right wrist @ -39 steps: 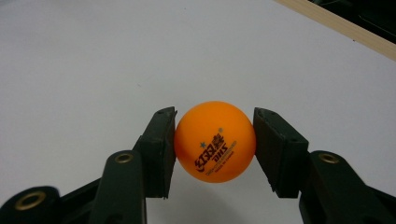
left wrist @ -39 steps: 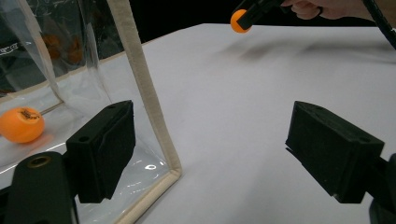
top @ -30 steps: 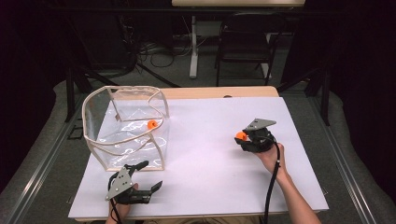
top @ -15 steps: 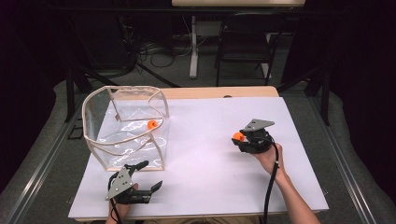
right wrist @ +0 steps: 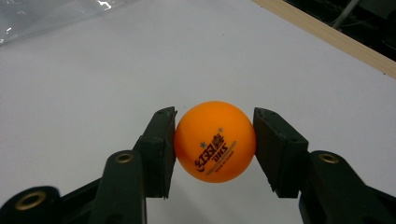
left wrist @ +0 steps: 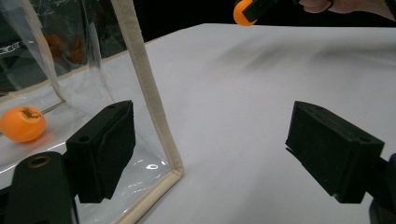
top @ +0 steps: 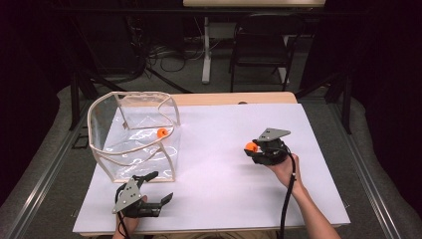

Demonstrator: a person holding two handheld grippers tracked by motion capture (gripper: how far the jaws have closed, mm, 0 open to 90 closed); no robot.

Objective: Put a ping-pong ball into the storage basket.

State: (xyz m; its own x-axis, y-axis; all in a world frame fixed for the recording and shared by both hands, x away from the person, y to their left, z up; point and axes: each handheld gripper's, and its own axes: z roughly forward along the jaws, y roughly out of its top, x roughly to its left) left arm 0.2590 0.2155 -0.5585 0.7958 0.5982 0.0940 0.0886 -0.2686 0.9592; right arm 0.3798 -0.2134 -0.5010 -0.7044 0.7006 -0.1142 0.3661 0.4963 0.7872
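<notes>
A clear plastic bag with cream trim stands open at the table's left, with an orange ball inside it. My right gripper is right of centre, just above the white sheet, shut on a second orange ball. In the right gripper view, that printed ball sits squeezed between both jaws of the right gripper. My left gripper stands open at the bag's near right corner. In the left gripper view, the left gripper straddles the bag's corner trim, with the bagged ball at left.
A white sheet covers the table, with a wooden strip along its far edge. A chair, a stand and cables are on the floor beyond. The held ball and a hand appear far off in the left gripper view.
The right gripper has edged slightly left with the ball still in it. The left gripper and the bag have not moved.
</notes>
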